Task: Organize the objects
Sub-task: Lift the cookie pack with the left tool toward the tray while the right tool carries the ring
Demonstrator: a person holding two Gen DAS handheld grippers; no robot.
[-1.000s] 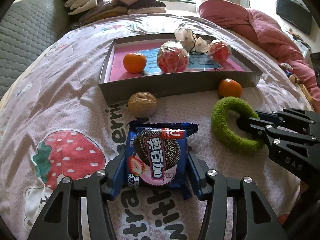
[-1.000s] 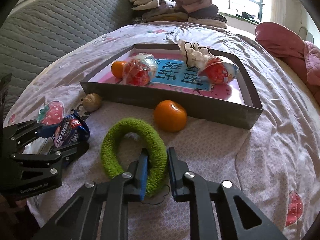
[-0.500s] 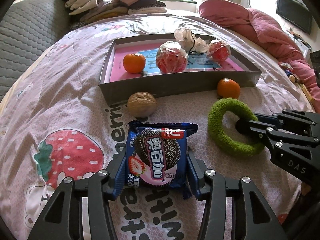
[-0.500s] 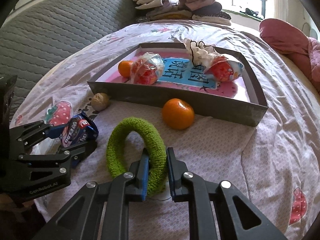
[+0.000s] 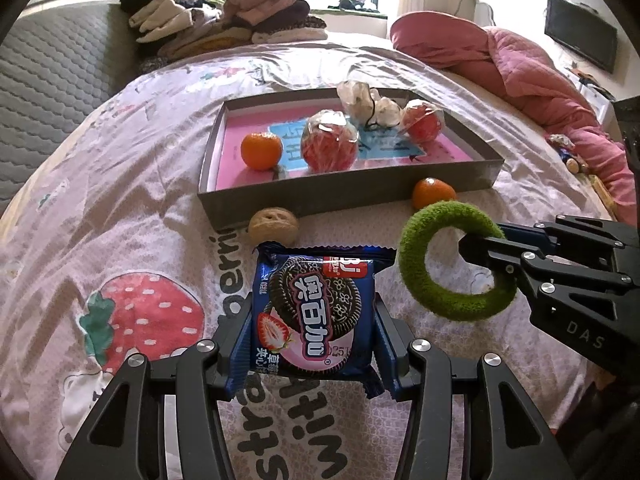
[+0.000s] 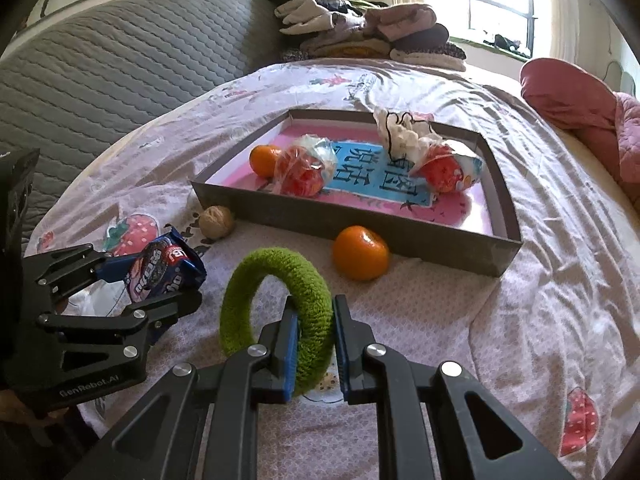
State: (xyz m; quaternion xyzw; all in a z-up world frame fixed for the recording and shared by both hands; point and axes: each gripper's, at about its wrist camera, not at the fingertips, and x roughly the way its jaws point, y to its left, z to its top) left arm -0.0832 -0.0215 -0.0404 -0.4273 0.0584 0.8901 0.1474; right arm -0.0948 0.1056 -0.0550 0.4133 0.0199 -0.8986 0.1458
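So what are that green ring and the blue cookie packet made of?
The green ring looks like fuzzy terry or chenille fabric: its surface is matte and nubbly. The cookie packet seems to be glossy printed plastic film, with crimped, wrinkled ends that catch the light.

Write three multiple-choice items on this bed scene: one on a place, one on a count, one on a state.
1. Where is the walnut?
A. in the tray
B. on the bed before the tray
C. in a claw

2. How many oranges show?
A. one
B. two
C. four

3. What does the right claw hold?
A. green ring
B. cookie pack
C. nothing

Answers: 1 B, it lies outside the tray's near wall. 2 B, one orange in the tray, one outside. 3 A, its pads pinch the ring's band.
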